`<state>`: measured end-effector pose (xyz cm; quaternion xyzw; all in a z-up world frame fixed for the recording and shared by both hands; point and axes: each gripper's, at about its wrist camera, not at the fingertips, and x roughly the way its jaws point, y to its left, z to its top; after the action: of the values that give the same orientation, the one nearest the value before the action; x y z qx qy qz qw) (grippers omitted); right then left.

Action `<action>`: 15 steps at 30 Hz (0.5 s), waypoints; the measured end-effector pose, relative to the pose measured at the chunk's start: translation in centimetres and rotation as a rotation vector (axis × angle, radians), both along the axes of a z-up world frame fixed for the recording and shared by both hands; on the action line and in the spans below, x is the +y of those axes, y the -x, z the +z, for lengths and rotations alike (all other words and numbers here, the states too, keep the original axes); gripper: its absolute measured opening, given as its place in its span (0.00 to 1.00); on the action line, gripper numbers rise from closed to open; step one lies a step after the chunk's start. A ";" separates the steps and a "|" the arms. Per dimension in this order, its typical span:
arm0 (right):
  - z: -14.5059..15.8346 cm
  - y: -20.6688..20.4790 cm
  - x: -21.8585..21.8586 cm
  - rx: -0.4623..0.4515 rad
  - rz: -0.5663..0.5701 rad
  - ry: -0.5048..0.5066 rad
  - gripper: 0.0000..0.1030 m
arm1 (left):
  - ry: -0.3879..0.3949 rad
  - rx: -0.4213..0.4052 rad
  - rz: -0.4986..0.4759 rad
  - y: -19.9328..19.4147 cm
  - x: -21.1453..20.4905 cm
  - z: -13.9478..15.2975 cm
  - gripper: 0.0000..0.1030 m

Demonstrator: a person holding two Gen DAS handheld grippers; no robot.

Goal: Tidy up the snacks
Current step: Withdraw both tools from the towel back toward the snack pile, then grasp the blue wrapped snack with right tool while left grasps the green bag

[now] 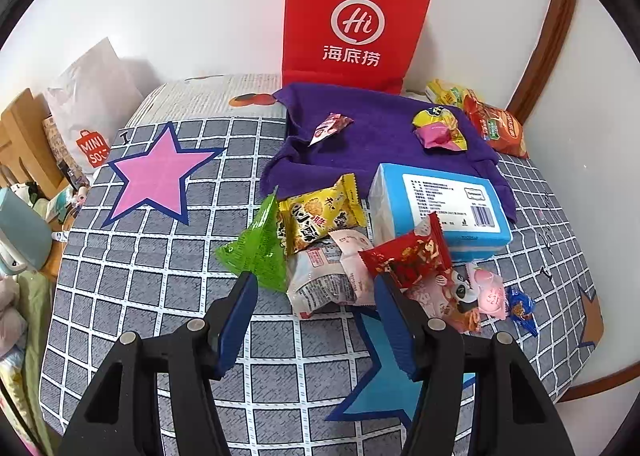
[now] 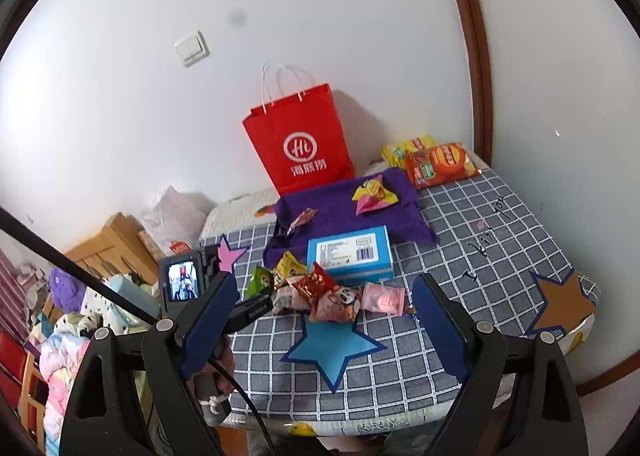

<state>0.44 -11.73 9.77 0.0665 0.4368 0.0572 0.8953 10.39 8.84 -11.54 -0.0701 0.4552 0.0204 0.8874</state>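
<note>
Left gripper (image 1: pixel 314 288) is low over the snack pile (image 1: pixel 360 248), jaws spread wide and empty, the white packet (image 1: pixel 320 280) lying right between the tips. Just beyond it sit the green triangle pack (image 1: pixel 260 248), the yellow pack (image 1: pixel 320 215) and the red pack (image 1: pixel 408 256), all bunched against the blue box (image 1: pixel 440 207) on the checked counter (image 1: pixel 140 276).

Right gripper (image 2: pixel 324 312) hangs back and higher, jaws also wide apart, nothing in them, looking over the whole spread. Up on the purple cloth (image 2: pixel 344 207) a few snacks lie already: a small red-wrapped sweet (image 2: pixel 302 217) and a yellow-and-pink pair (image 2: pixel 374 193). The red bag (image 2: pixel 300 147) stands against the wall behind, with chip bags (image 2: pixel 436 161) at the far corner.

My read: this is the pick step, early on, most of the pile untouched. Next move calls for the left to ease down, square the tips on the white packet and close without dragging the green pack or the red one along. Crinkly wrappers, so a slip is possible.
</note>
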 end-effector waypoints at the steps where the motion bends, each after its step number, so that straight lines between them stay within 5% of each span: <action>1: 0.3 0.2 -0.1 -0.010 -0.002 -0.002 0.86 | 0.001 0.000 -0.001 0.0 0.0 0.0 0.56; 7: 1.1 0.6 -0.7 -0.053 -0.015 -0.028 0.86 | -0.001 0.001 -0.001 0.0 0.0 0.0 0.56; 15: -0.5 -1.0 -1.3 0.001 -0.031 -0.041 0.86 | 0.002 0.017 0.007 -0.3 0.4 -0.6 0.56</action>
<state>1.43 -13.07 9.26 0.0917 0.4351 0.0525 0.8941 10.73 9.21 -12.18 -0.0722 0.4624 0.0237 0.8834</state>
